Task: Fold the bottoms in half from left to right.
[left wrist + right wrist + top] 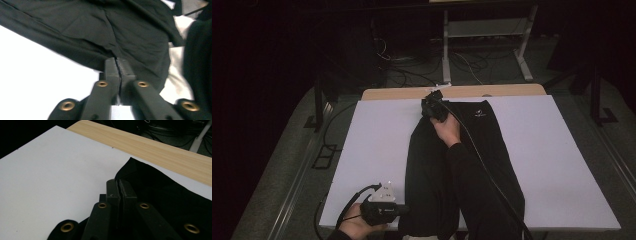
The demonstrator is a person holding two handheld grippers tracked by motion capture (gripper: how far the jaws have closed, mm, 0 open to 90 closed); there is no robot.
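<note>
A black garment (492, 165) with a small white logo lies lengthwise on the white board (372, 150). My left gripper (407, 210) sits at the board's near edge, jaws pressed together on the garment's near left hem. In the left gripper view, the black cloth (100, 32) is pinched at the tips of this gripper (116, 60). My right gripper (431, 104) is at the far end, shut on the garment's far left corner. That corner (130, 166) shows at the tips of the right gripper (119, 181), and the right forearm lies over the cloth.
A strip of wooden tabletop (407, 93) shows beyond the board's far edge. Behind it stand a white-legged frame (446, 50) and tangled cables on the dark floor. Bare white board lies to the left and right of the garment.
</note>
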